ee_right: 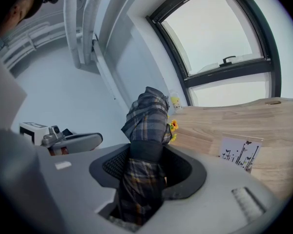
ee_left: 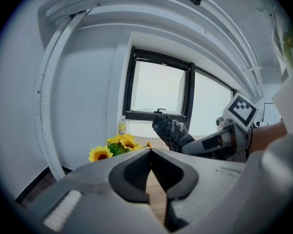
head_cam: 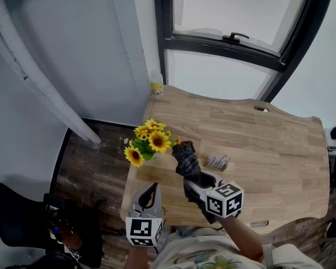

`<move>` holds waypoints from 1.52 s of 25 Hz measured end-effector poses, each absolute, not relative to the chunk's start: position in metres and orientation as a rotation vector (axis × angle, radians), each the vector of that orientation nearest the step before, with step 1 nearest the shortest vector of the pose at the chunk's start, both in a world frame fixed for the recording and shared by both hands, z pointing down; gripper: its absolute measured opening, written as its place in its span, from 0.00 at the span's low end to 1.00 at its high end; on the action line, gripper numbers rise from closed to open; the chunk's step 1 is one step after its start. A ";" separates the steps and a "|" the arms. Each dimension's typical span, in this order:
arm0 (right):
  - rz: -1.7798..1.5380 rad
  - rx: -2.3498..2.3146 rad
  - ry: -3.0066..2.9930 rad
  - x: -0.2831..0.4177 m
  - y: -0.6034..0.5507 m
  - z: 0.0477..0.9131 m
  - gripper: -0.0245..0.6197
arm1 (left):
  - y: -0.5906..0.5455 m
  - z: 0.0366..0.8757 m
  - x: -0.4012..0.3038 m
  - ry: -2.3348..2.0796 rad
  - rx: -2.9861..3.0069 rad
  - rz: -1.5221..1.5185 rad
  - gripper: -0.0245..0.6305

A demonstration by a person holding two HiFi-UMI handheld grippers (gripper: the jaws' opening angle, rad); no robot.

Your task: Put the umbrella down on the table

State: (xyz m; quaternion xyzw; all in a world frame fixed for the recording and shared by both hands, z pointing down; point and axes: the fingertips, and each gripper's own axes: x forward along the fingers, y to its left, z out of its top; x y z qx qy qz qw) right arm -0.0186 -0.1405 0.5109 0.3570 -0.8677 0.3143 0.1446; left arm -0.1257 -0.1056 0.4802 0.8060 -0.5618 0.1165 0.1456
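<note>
A folded plaid umbrella [head_cam: 185, 156] is held up over the near left part of the wooden table [head_cam: 269, 144]. My right gripper [head_cam: 196, 179] is shut on its lower end. In the right gripper view the umbrella [ee_right: 147, 113] rises from between the jaws, a black strap around it, and its top leans toward the window. My left gripper [head_cam: 152, 190] hangs at the table's near left edge, jaws shut and holding nothing. In the left gripper view the fingertips meet [ee_left: 150, 151], with the umbrella [ee_left: 172, 132] and the right gripper [ee_left: 210, 143] ahead to the right.
A bunch of sunflowers [head_cam: 148, 142] stands at the table's left edge, just left of the umbrella. A small printed card [head_cam: 217, 161] lies to its right. A yellow-labelled bottle [head_cam: 156, 87] stands at the far left corner, below the window. A white pipe [head_cam: 39, 83] slants along the wall.
</note>
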 end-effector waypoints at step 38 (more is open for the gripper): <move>0.937 0.957 -2.390 -0.023 -0.147 0.560 0.34 | -0.112 0.502 -0.125 -1.575 2.288 0.373 0.04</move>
